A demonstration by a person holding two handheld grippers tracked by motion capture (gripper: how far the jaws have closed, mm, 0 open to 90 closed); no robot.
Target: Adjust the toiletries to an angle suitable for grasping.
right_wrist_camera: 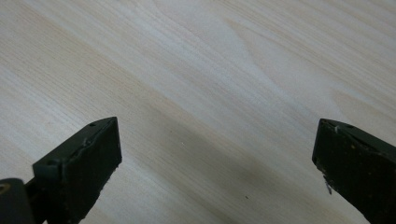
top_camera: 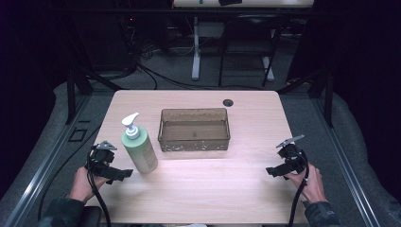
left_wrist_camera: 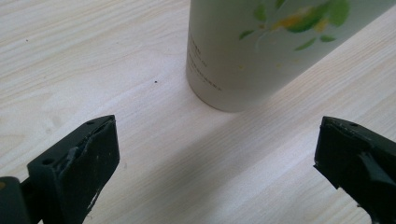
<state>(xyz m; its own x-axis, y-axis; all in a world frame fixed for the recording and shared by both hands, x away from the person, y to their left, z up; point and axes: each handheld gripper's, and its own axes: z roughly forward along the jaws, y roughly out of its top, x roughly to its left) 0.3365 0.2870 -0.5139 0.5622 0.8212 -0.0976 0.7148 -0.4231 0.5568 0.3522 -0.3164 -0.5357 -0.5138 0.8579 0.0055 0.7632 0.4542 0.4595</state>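
One wooden table [top_camera: 227, 189] carries one translucent brown rectangular bin [top_camera: 194, 129], standing empty up and to the right of the left gripper [top_camera: 124, 174] and well apart from the right gripper [top_camera: 270, 171]. One pump bottle [top_camera: 139, 147] stands upright just ahead of the left gripper, close beyond its jaw tips: a pale green body with a leaf print, a white pump head on top. Both of the two grippers have their jaws spread wide with only bare tabletop between them, each held low by one hand.
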